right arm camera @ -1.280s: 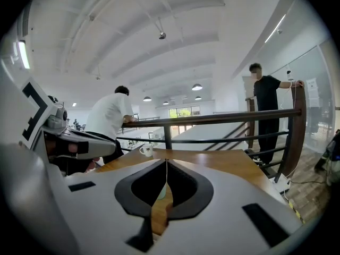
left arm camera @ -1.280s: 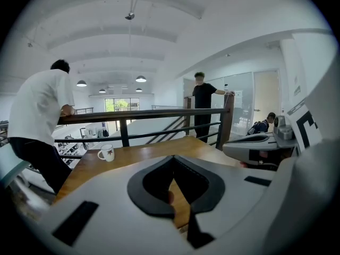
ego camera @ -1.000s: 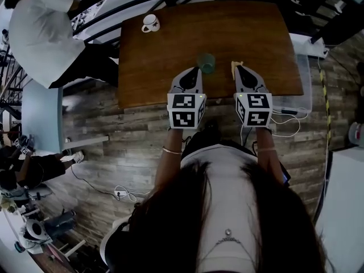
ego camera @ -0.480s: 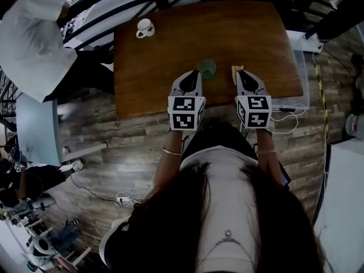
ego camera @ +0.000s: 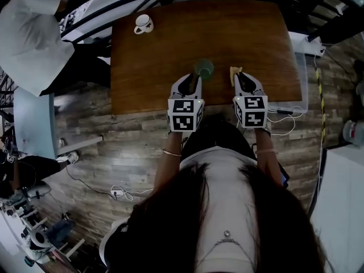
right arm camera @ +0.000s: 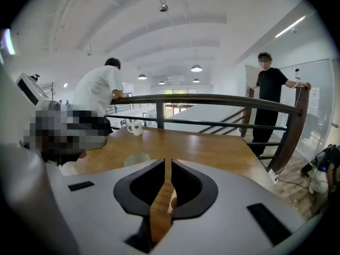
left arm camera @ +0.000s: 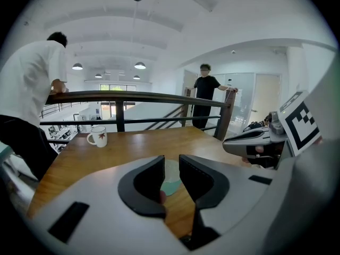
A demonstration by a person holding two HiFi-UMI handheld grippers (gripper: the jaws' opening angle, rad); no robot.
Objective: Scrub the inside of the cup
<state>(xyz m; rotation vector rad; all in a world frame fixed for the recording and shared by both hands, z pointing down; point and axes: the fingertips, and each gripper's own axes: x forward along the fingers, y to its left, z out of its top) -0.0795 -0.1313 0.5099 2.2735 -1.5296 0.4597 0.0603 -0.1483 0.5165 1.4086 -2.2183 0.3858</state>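
A translucent green cup [ego camera: 203, 69] stands on the wooden table [ego camera: 165, 56] near its front edge. My left gripper [ego camera: 194, 78] is right behind it. Its jaws have just been opening and now stand apart with the cup [left arm camera: 171, 178] in the gap, pads not pressing on it. To the right, my right gripper [ego camera: 239, 76] is shut on a small yellow sponge [ego camera: 234, 71]. Only a pale bit of the sponge [right arm camera: 172, 198] shows under the nearly closed jaws of the right gripper [right arm camera: 167, 169]. From there the cup [right arm camera: 137, 159] appears to the left.
A white mug [ego camera: 142, 23] stands at the table's far left corner. A dark railing [left arm camera: 133, 95] runs behind the table. A person in white [ego camera: 34, 33] leans on it at the left, and a person in black [left arm camera: 206, 94] stands farther back. Cables [ego camera: 284, 115] lie on the floor at the right.
Both grippers have come down toward the table's front edge, with cup and sponge staying at their tips. The person in white has shifted along the railing.
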